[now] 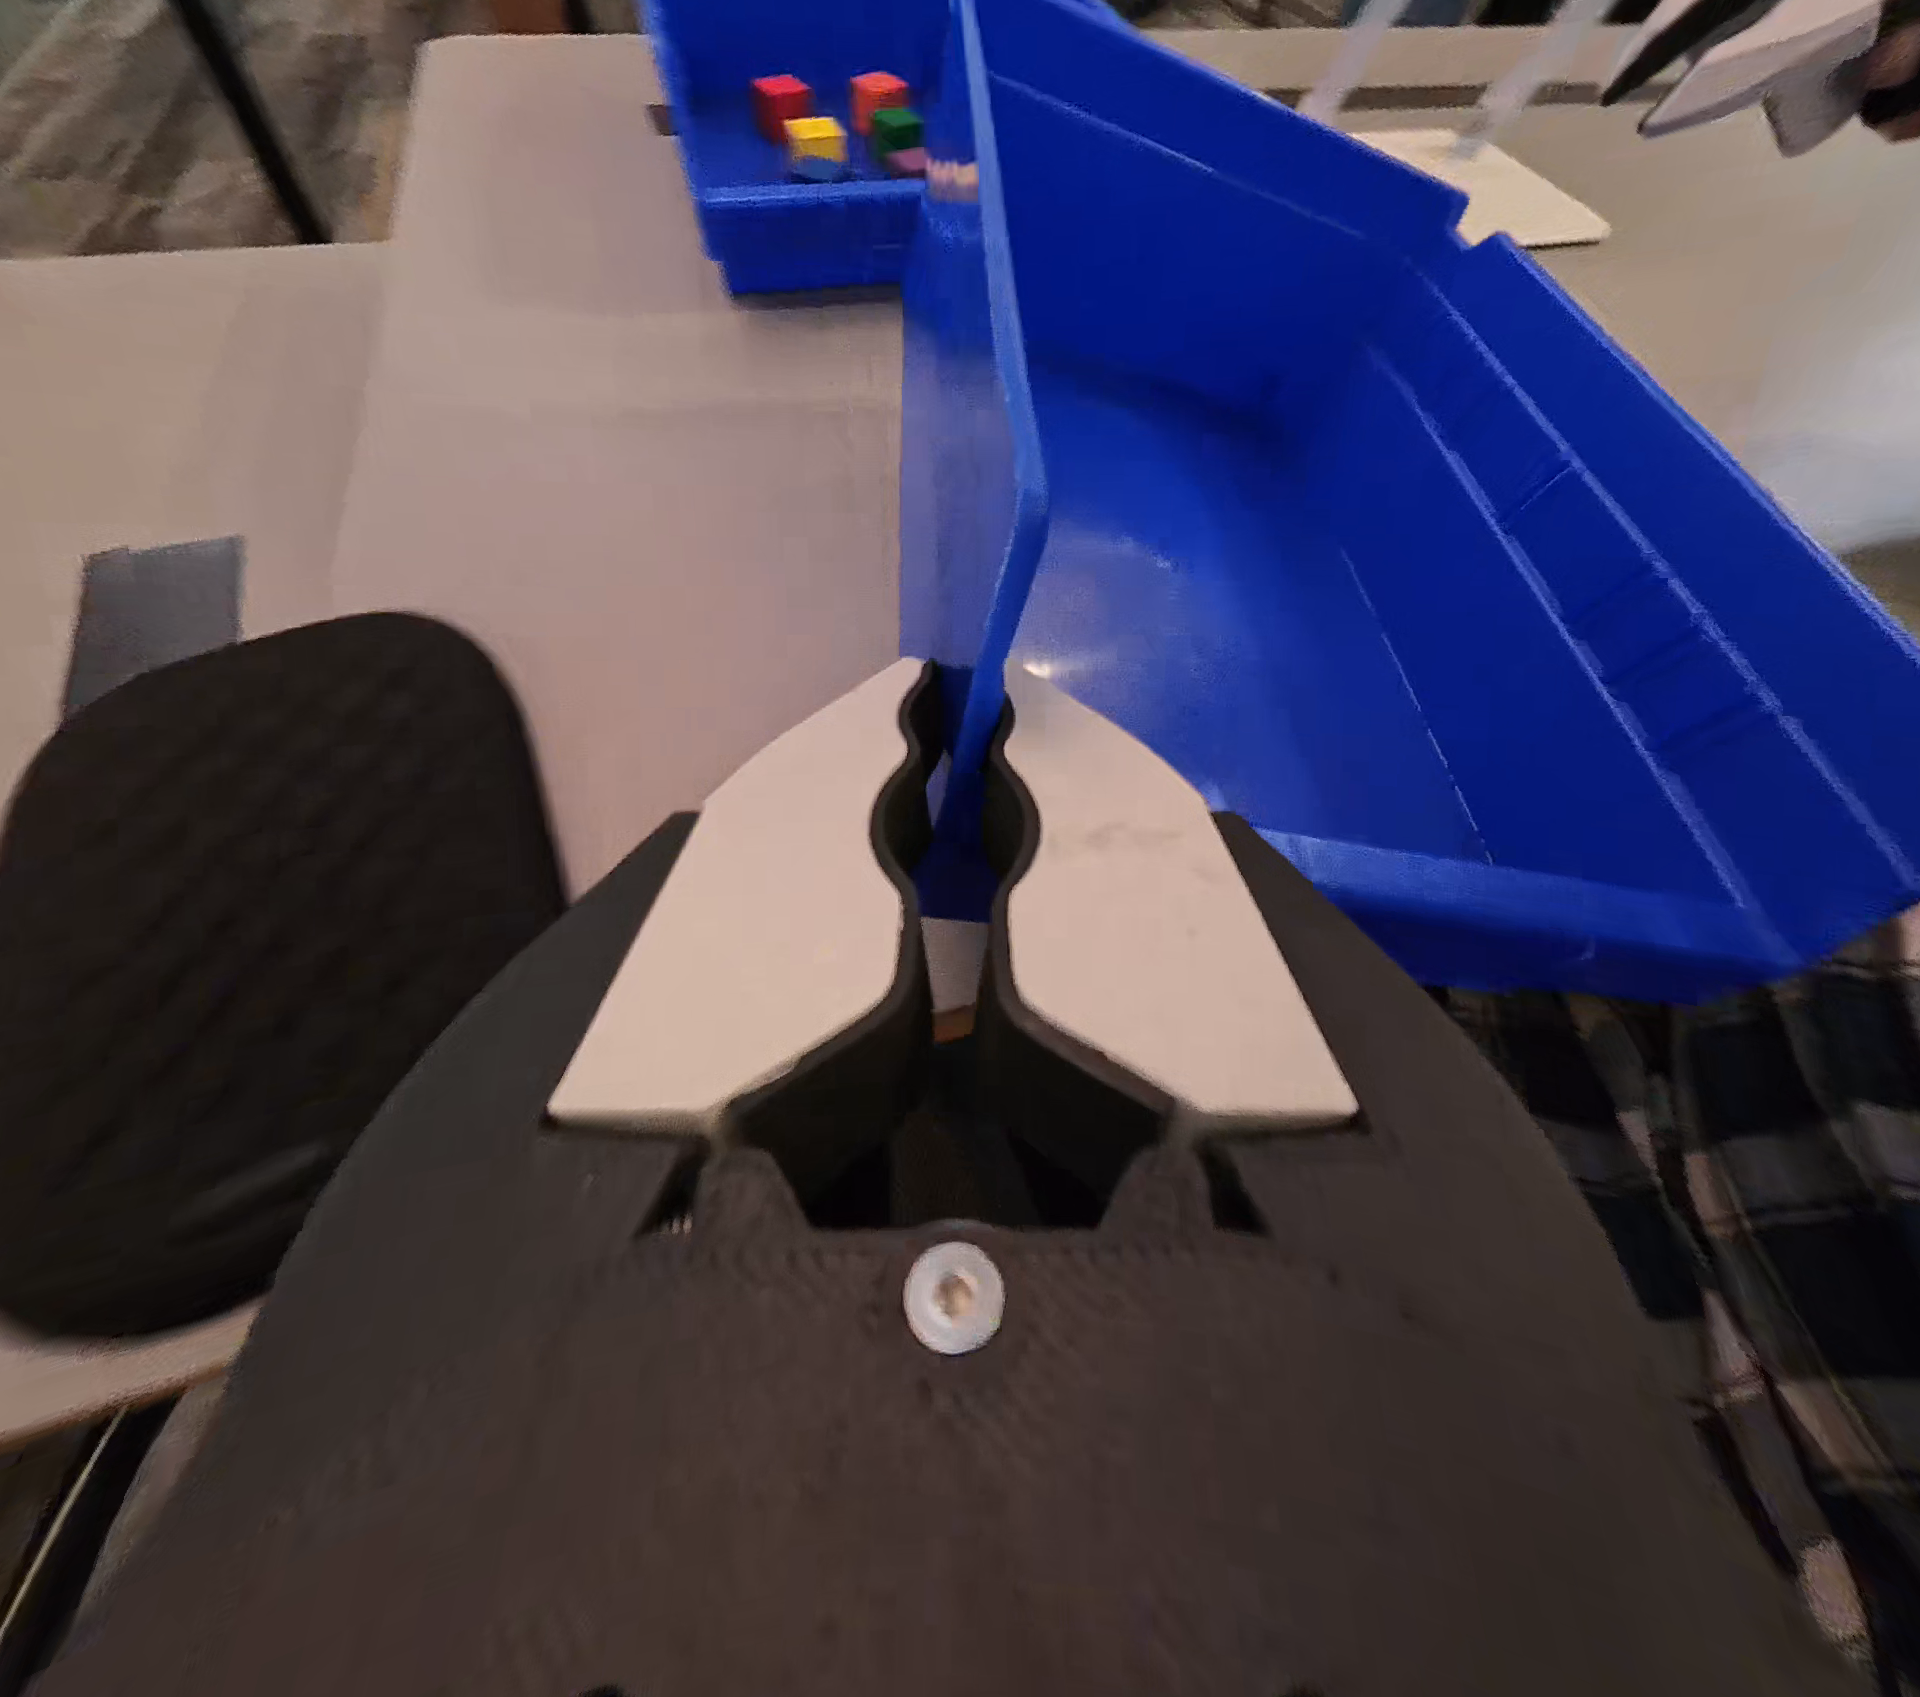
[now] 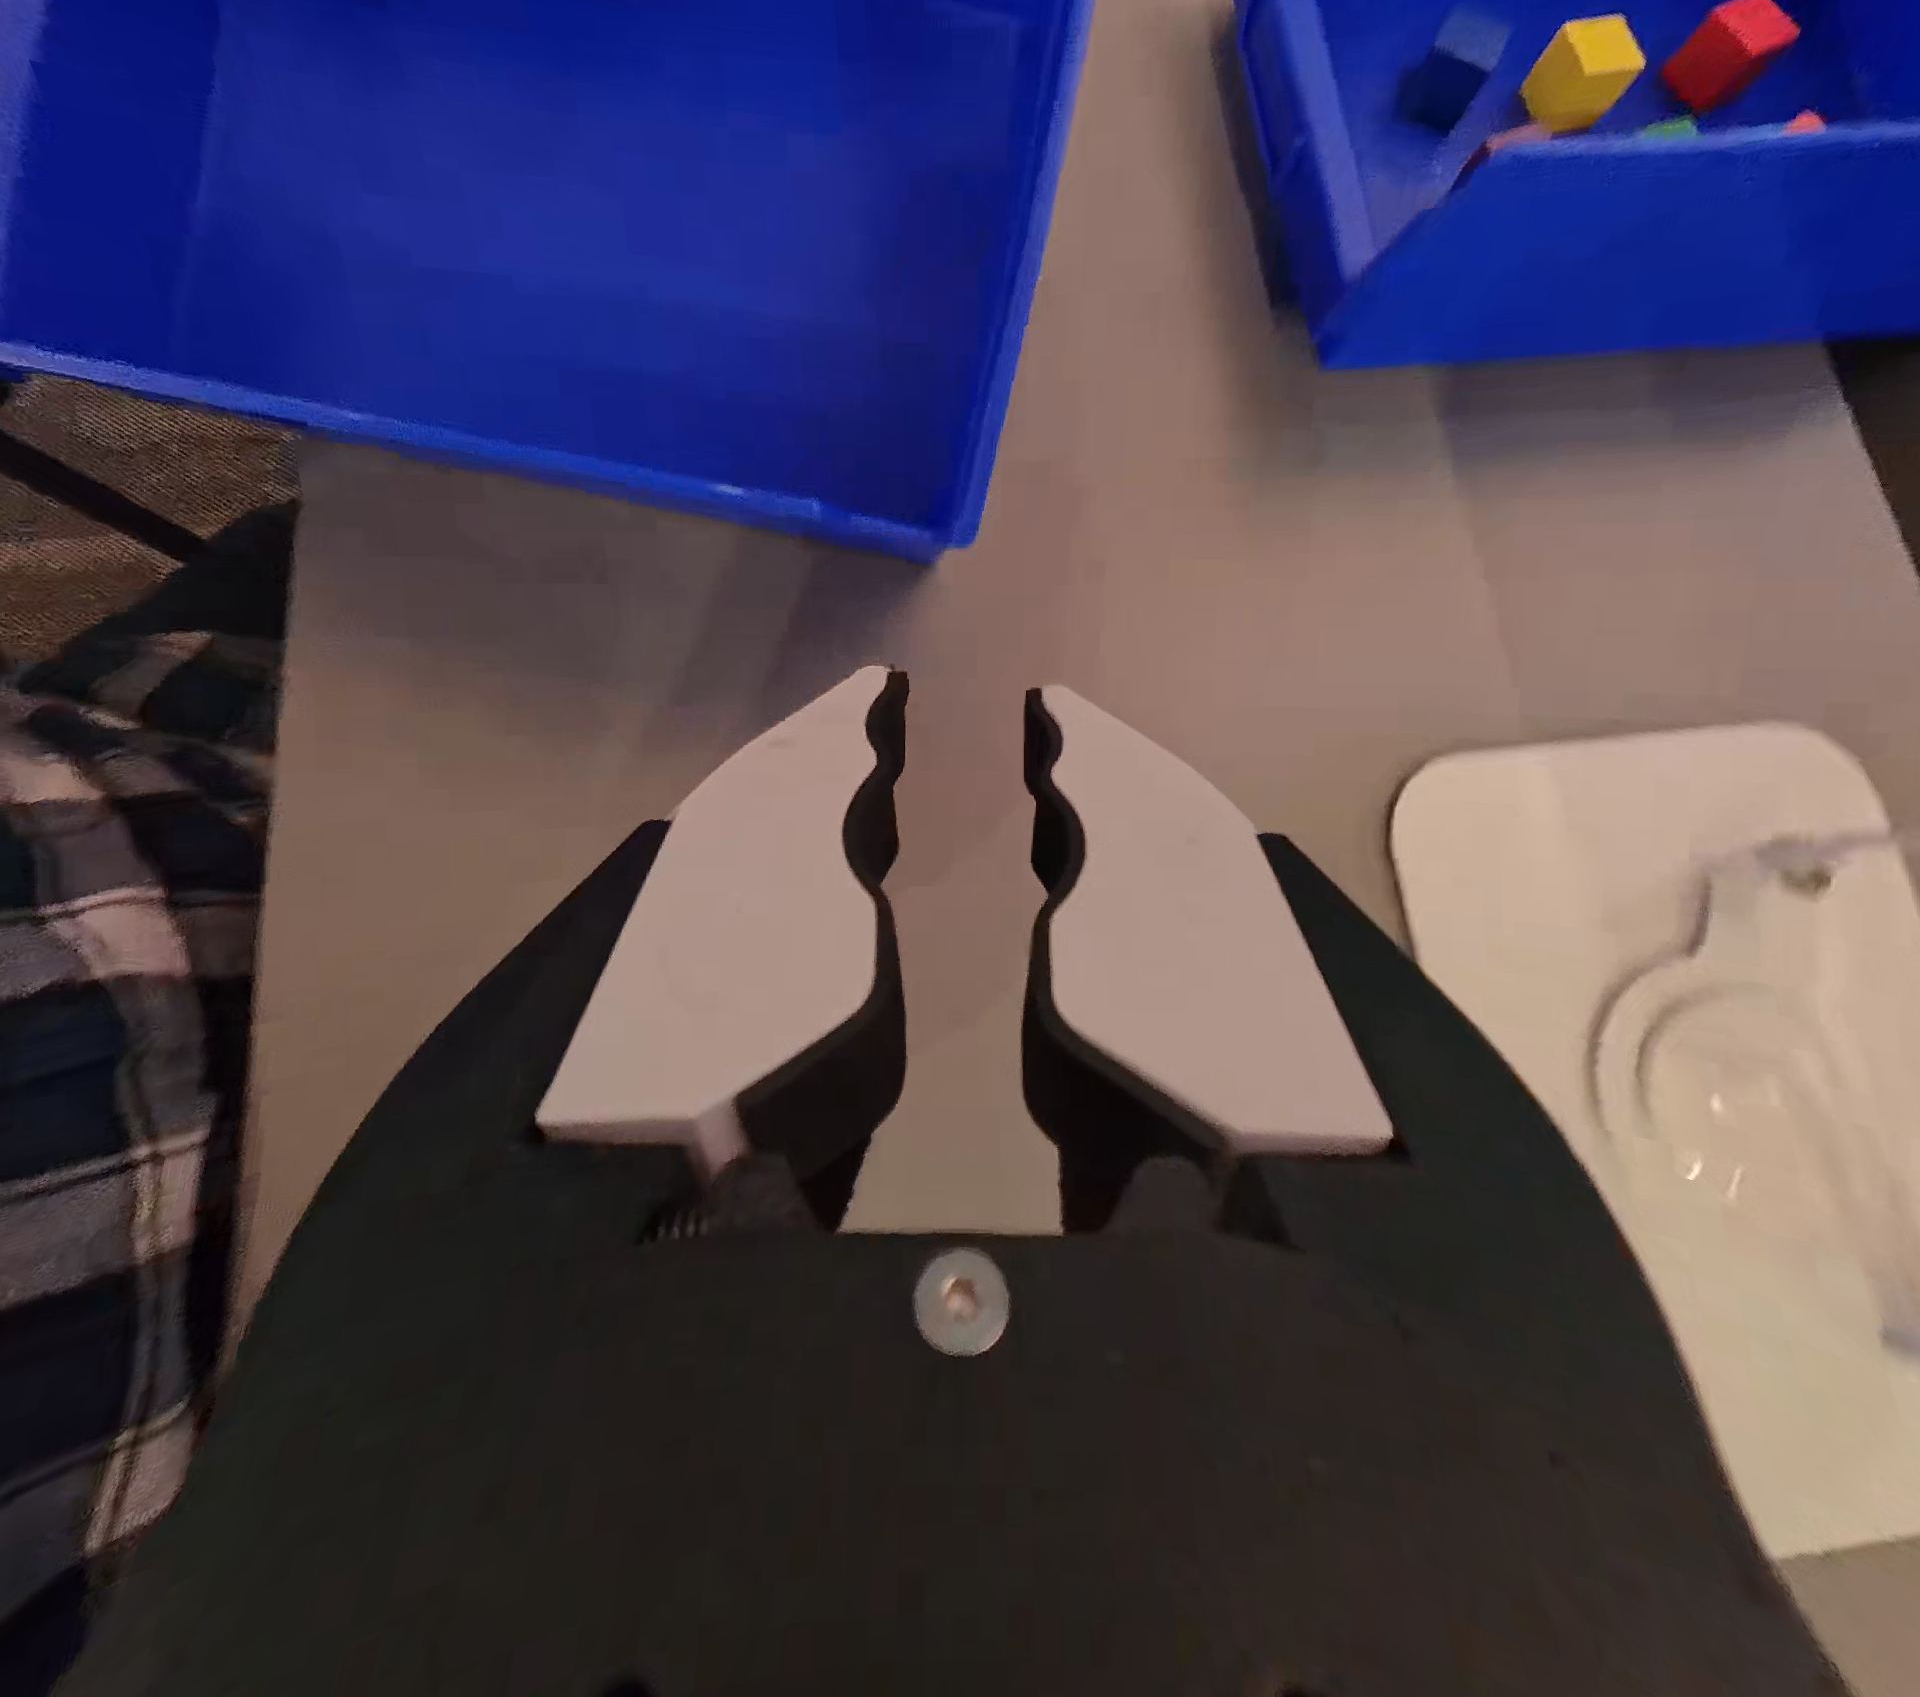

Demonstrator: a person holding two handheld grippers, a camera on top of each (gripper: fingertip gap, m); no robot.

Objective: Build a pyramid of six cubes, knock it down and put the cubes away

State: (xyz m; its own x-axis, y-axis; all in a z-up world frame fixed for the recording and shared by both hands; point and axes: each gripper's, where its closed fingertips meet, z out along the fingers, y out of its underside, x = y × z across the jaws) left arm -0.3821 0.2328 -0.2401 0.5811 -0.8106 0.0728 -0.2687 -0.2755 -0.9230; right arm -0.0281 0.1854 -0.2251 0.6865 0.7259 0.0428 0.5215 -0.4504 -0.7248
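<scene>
The left gripper point(image 1: 961, 702) is clamped on the thin side wall of the near blue bin point(image 1: 1299, 567), both pads pressed against the plastic, and that bin looks bare inside; its long axis runs away from the jaws, toward the far end of the table point(image 1: 623, 421). The right gripper point(image 2: 964, 691) hangs over bare tabletop with its fingers parted and nothing between them. The cubes point(image 1: 842, 125) lie in the second blue bin point(image 1: 790, 234), well beyond the held bin from the left gripper; from the right gripper they sit ahead and off to the right, so I'd judge the right hand the freer one to reach them. They are small, bright wooden blocks: a red cube point(image 2: 1730, 49), a yellow cube point(image 2: 1581, 70) and a dark blue cube point(image 2: 1452, 63) show plainly, and green, orange and a purplish one seem to be there too, though the blur and the bin's front wall make a sure count of six hard.
</scene>
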